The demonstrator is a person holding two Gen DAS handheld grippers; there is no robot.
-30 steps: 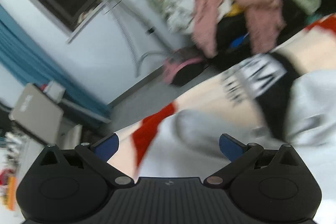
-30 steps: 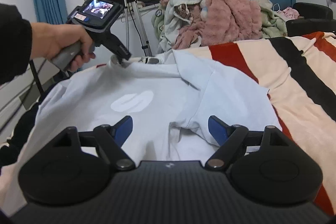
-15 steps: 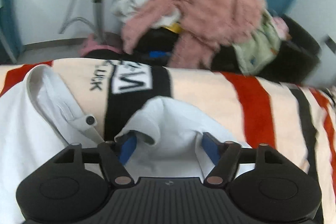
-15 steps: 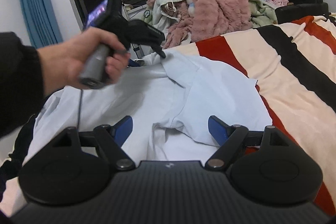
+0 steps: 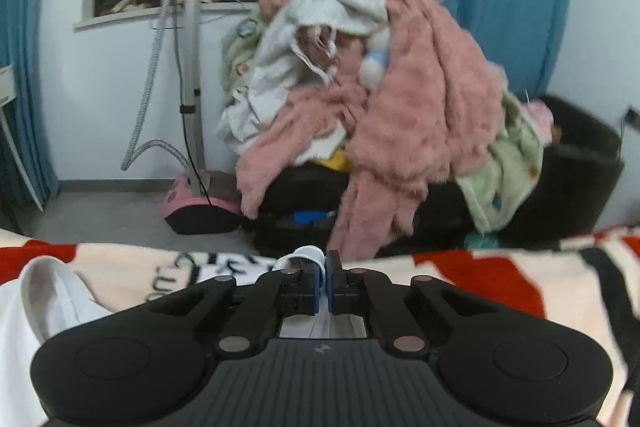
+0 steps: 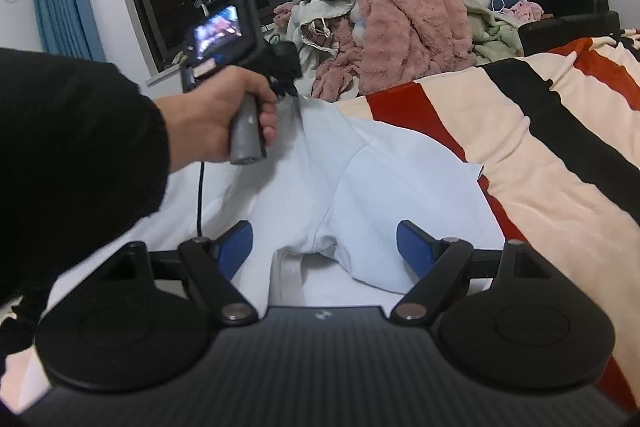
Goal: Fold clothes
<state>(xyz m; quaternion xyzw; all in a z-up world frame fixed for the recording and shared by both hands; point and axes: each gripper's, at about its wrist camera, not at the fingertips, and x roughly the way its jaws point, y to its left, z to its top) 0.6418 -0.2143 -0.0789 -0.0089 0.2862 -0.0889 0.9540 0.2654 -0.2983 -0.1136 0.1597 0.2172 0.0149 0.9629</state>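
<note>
A white shirt [image 6: 380, 179] lies spread on a bed with a red, black and cream striped blanket [image 6: 540, 167]. In the left wrist view my left gripper [image 5: 323, 263] has its blue pads closing tight on a small fold of the white shirt [image 5: 306, 253] at the shirt's far edge. The right wrist view shows that left gripper [image 6: 294, 93] held by a hand [image 6: 216, 115] in a black sleeve, pinching the shirt's far shoulder. My right gripper [image 6: 324, 239] stands open just above the shirt's near sleeve and underarm, pads apart from the cloth.
A heap of pink, grey and green clothes [image 5: 380, 87] covers a black armchair [image 5: 580, 167] beyond the bed. A garment steamer [image 5: 188, 67] stands by the wall under a dark window. The shirt's collar [image 5: 44, 291] lies at the left.
My left gripper rolled upright, slid along the shirt's far edge and closed its wide-open jaws on a fold of white fabric. The right gripper stayed where it was, still open.
</note>
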